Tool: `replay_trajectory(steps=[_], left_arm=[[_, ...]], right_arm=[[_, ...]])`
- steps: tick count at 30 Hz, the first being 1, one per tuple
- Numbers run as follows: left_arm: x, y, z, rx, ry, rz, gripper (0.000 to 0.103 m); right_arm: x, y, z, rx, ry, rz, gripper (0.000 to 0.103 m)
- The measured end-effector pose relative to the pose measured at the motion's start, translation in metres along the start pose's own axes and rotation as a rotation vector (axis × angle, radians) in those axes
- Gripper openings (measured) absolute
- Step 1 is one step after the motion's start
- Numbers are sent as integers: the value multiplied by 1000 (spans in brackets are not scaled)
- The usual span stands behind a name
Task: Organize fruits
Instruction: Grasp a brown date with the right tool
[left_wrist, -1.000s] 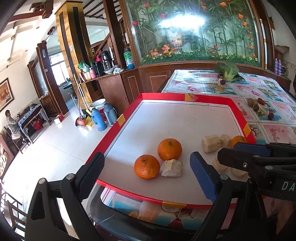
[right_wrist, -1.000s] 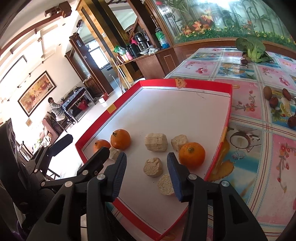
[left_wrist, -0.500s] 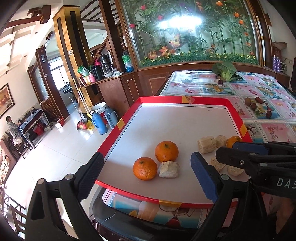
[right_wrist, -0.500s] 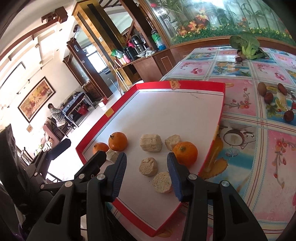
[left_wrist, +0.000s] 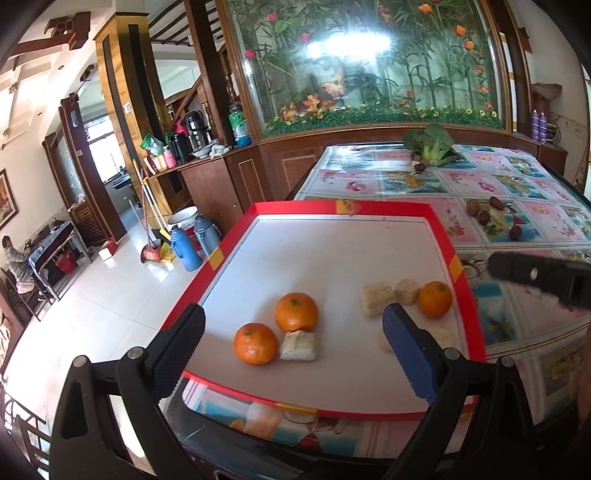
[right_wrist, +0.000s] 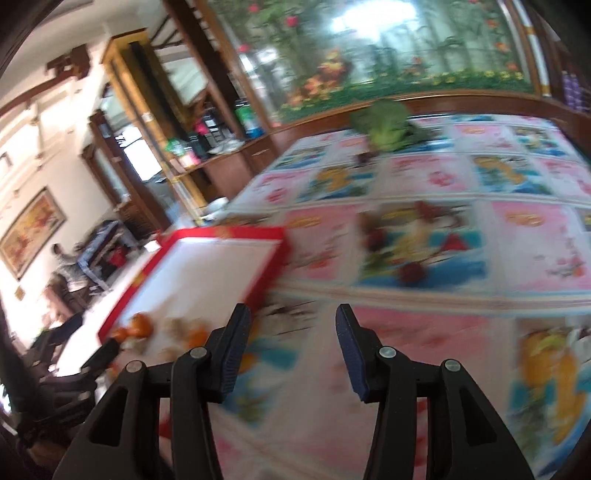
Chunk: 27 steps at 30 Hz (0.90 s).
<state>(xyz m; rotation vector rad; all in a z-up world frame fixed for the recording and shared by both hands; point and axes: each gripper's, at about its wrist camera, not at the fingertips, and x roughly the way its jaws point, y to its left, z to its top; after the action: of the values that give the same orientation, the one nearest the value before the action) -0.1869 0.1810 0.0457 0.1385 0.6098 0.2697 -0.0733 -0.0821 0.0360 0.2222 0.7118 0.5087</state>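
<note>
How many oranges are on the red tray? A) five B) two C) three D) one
C: the left wrist view shows three oranges, one near the front, one just behind it, and one by the right rim of the red tray.

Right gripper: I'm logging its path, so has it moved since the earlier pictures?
Yes. The right gripper has swung right, off the red tray, which now lies at its left; it is over the patterned tablecloth, jaws opening and empty.
</note>
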Motion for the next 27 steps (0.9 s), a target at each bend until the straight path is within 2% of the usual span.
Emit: replay_trajectory(steps=[2, 5, 7, 10, 13, 20, 24, 27], left_arm=[[-2, -10, 6, 10, -6, -25, 99], [-3, -27, 15, 31, -14, -63, 100], [-4, -40, 22, 49, -18, -89, 100], [-5, -61, 34, 78, -23, -134, 100], [-2, -80, 48, 102, -22, -173, 100], [15, -108, 77, 125, -4, -218, 100], [32, -127, 92, 135, 18, -244, 100], [51, -144, 101, 126, 66, -283, 100]], right_arm=[[6, -21, 11, -3, 23, -83, 48], [22, -39, 21, -15, 71, -128, 46], [33, -40, 25, -44, 91, -157, 40], [45, -39, 24, -86, 122, -141, 33], [57, -42, 24, -99, 149, -179, 26], [54, -52, 27, -96, 153, -180, 26], [46, -67, 36, -26, 133, -194, 26], [44, -90, 41, 58, 144, -259, 26]])
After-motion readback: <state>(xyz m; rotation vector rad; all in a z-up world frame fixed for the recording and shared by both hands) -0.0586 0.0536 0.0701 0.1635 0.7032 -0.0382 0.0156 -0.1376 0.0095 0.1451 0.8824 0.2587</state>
